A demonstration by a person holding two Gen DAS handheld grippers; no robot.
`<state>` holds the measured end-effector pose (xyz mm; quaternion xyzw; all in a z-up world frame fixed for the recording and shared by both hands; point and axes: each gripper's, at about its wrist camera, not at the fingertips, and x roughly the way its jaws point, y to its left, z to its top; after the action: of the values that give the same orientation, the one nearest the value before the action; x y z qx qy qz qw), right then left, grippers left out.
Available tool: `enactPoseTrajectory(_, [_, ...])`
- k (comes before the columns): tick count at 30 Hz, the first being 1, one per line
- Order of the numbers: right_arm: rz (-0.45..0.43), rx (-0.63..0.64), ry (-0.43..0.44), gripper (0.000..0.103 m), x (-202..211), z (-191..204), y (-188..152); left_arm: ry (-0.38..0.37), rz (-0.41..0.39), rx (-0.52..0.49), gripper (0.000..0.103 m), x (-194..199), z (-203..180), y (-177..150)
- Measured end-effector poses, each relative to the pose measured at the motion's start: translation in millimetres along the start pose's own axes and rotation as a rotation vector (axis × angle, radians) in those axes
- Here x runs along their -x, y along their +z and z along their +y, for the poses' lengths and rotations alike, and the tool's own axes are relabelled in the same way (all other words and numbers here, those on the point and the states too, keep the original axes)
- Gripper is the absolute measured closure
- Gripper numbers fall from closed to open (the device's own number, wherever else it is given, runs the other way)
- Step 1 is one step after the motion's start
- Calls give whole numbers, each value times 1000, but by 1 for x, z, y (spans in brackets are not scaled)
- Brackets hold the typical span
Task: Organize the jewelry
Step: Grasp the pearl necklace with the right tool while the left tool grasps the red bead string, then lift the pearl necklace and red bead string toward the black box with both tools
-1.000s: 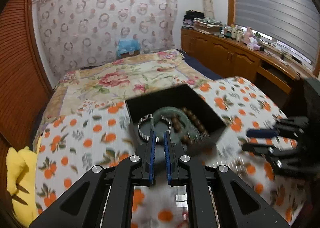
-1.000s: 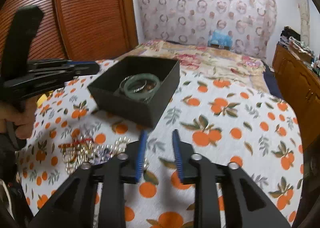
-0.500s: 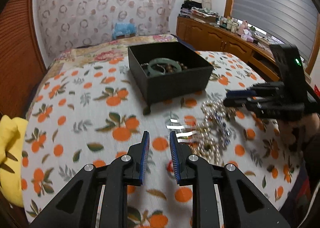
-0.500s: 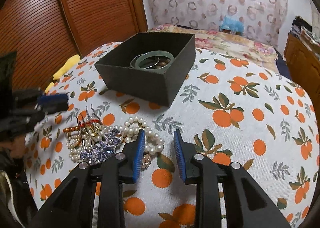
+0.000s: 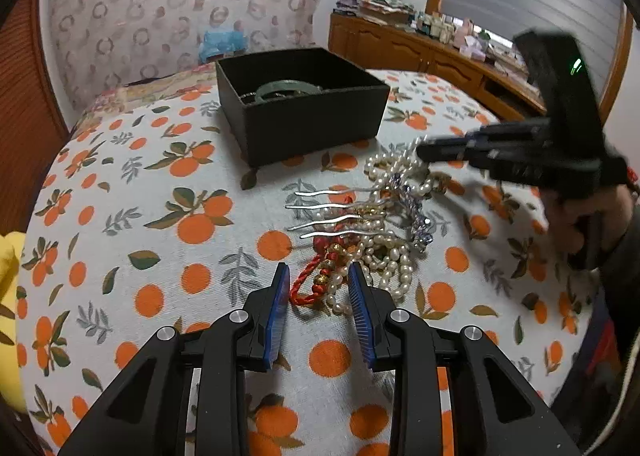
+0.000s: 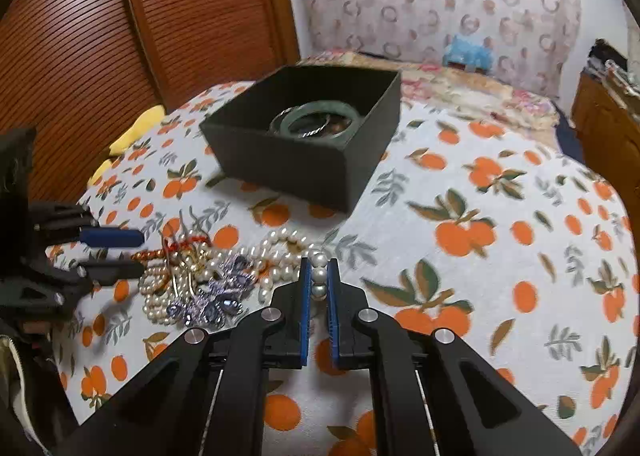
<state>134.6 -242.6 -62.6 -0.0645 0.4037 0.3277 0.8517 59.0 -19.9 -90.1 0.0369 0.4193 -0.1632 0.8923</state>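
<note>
**Technician:** Where is the jewelry, and what is the state of each gripper?

**Instructor:** The loose pile lies on the orange-print cloth covering the bed (image 6: 500,176), near the front of the black box (image 6: 304,160). The right gripper (image 6: 319,276) has its fingers narrowed onto the pearl strand (image 6: 320,274), with pearls pinched between the blue pads. The left gripper (image 5: 319,284) stands with fingers wide, straddling the red cord tassel (image 5: 316,280) without touching it.

**Technician:** How will the strand handle?

**Instructor:** It is probably light and limp, with smooth pearls likely to slip. It appears tangled with the silver hair comb (image 5: 332,212) and a blue beaded piece (image 6: 216,296), so lifting may drag these along. Recommended hold: across the string between pearls. The comb is stiff; take it by its spine. The green bangle (image 6: 316,118) lies in the box.
</note>
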Motion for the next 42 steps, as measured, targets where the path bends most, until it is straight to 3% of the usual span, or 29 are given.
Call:
enactPoseTrajectory(1, [-11, -1, -1, 94, 3, 0, 2, 5, 5, 3, 75, -3, 1, 0])
enactPoseTrajectory(4, [-35, 2, -10, 94, 12, 0, 5, -3, -1, 8, 96, -3, 4, 1])
enactPoseTrajectory(5, [-43, 5, -12, 94, 15, 0, 6, -9, -7, 14, 96, -1, 5, 2])
enactPoseTrajectory(20, [-166, 18, -47, 94, 64, 3, 25, 69, -216, 34, 97, 69, 19, 45])
enactPoseTrajectory(42, [-320, 150, -88, 94, 135, 43, 95, 69, -265, 58, 97, 87, 26, 43])
